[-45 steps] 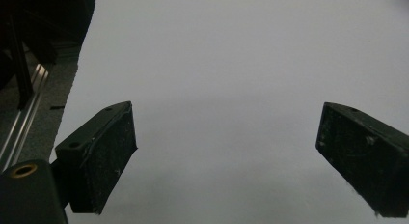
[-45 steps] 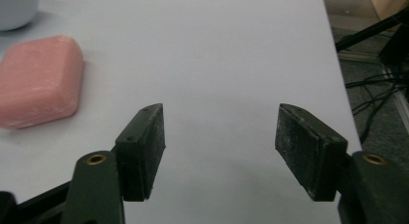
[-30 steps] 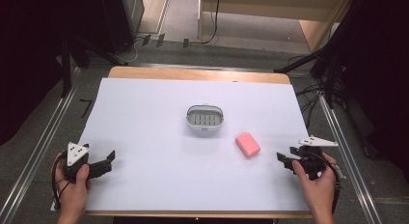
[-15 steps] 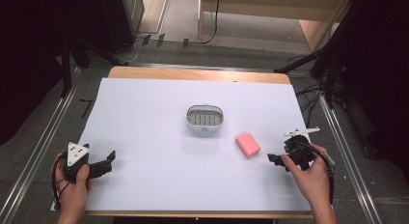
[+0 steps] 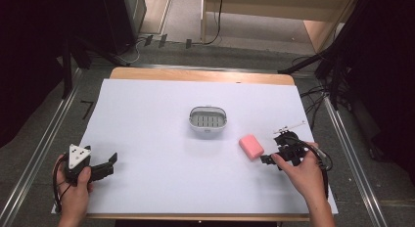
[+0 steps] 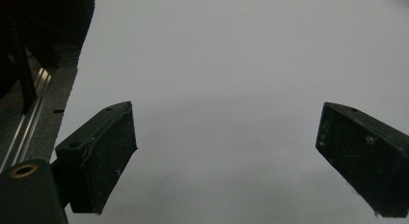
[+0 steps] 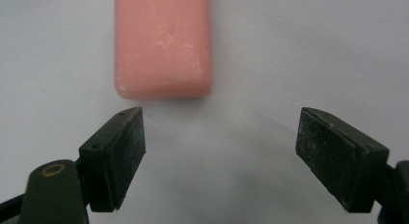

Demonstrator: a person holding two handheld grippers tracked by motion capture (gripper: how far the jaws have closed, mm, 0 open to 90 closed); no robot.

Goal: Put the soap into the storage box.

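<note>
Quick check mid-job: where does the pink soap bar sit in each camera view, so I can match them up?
High view: the pink rectangular soap bar lies right of centre on the white table sheet, just left of the right tool.
Left gripper view: not in it; open jaws over bare sheet.
Right gripper view: the bar is top centre-left, just beyond the open jaws.
Shared landmark: the white sheet.

I'm looking down on a counter (image 5: 195, 74) whose wooden far edge is showing past the white sheet (image 5: 147, 188) that is covering nearly all of it. Metal rails are running along both sides, the left rail (image 5: 44, 148) and the right rail (image 5: 350, 153). Black cables (image 5: 313, 92) are lying on the grey floor (image 5: 205, 53) off the far right corner. A light wooden frame (image 5: 274, 2) is standing beyond.
</note>
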